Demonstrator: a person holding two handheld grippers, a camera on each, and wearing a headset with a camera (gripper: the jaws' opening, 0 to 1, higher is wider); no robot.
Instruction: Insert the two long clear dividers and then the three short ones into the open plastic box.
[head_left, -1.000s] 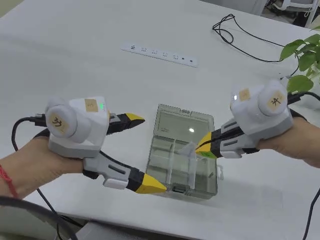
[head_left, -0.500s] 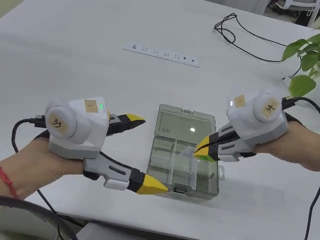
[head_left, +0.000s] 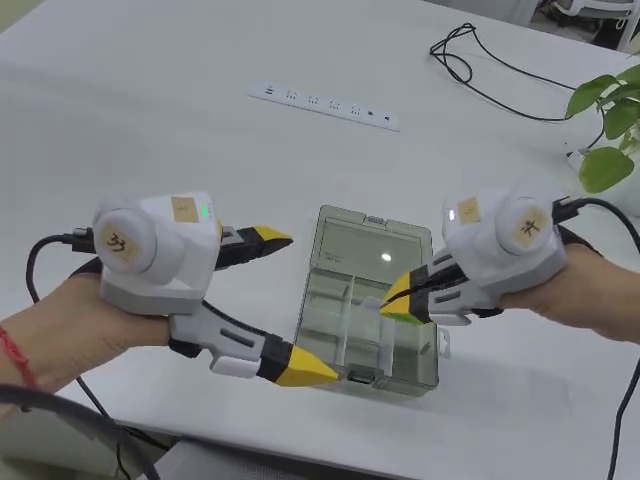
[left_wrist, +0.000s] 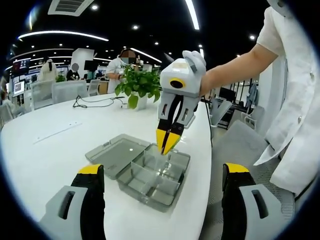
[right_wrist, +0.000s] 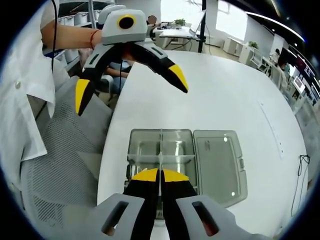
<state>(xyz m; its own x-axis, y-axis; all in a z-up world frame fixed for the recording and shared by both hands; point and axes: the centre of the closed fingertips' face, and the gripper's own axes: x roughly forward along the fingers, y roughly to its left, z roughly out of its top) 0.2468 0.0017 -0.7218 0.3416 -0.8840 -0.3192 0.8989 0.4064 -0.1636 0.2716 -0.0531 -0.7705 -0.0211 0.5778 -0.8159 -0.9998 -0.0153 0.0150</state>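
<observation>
The clear plastic box (head_left: 335, 330) lies on the white table with its lid (head_left: 372, 243) folded open behind it; clear dividers stand inside it. My right gripper (head_left: 396, 299) hovers over the box's right half, shut on a thin clear divider (head_left: 378, 301) whose lower edge reaches into the box. In the right gripper view that gripper (right_wrist: 160, 175) points straight down at the box (right_wrist: 145, 149), with the divider (right_wrist: 161, 159) seen edge-on. My left gripper (head_left: 288, 303) waits left of the box, open and holding nothing. In the left gripper view the gripper (left_wrist: 162, 172) faces the box (left_wrist: 150, 180).
A white power strip (head_left: 325, 105) lies at the back of the table, a black cable (head_left: 480, 65) at the back right and a green plant (head_left: 608, 120) at the right edge. The table's front edge runs just below the box.
My right gripper has moved slightly left and down with the divider, closer into the box. The left gripper has stayed where it was, still open.
</observation>
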